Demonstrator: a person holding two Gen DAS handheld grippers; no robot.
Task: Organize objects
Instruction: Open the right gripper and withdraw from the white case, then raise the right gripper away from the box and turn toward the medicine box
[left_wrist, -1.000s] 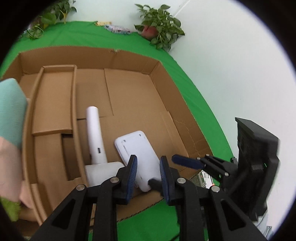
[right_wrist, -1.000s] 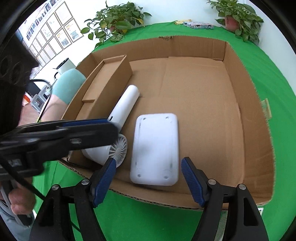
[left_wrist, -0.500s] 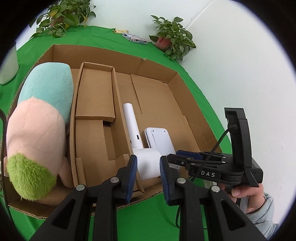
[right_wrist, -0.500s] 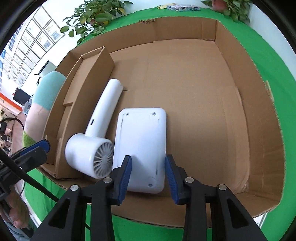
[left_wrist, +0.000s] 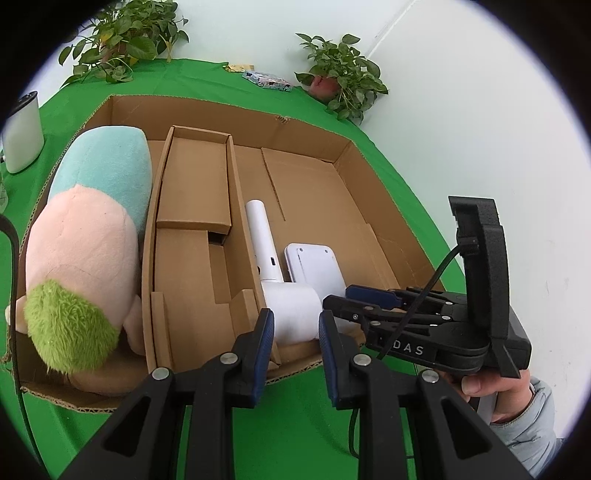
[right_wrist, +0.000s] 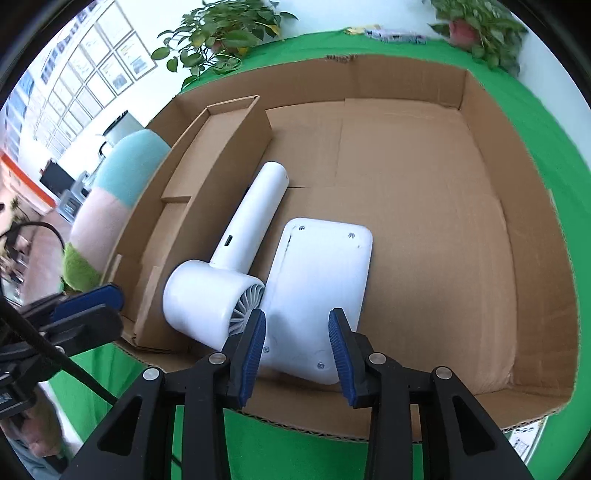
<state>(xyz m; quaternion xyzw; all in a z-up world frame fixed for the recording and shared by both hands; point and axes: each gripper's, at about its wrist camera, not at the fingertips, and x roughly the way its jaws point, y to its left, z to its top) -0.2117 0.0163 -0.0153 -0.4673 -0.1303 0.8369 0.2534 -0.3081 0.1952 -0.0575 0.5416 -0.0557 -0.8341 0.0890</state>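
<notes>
1. White slab (right_wrist: 317, 295), flat and rounded at the corners, lies underside up with small screws showing, on the floor of the box (right_wrist: 424, 206), near its front wall. No writing legible on it.
2. White dryer (right_wrist: 221, 273) lies just beside the slab on its left; its finned head appears to touch the slab's edge, and its handle points toward the back of the box.
3. Right hand-held gripper (right_wrist: 297, 341): jaws narrowly apart, hanging above the slab's near end; pads do not visibly press it.
4. Left hand-held gripper (left_wrist: 295, 341): jaws nearly closed, nothing between them, over the box's front edge.
5. In the left view, "DAS" reads in pale letters on the right gripper's black body, which a hand (left_wrist: 495, 391) in a grey sleeve grips.
6. Cardboard insert (left_wrist: 192, 236) stands left of the dryer as a divider.
7. Plush (left_wrist: 81, 266), teal, pink and green, lies in the box's left compartment.
8. Box sits on a green worktop (left_wrist: 303, 424); potted plants (left_wrist: 340, 81) at the back; a white canister (left_wrist: 22, 133) far left.
</notes>
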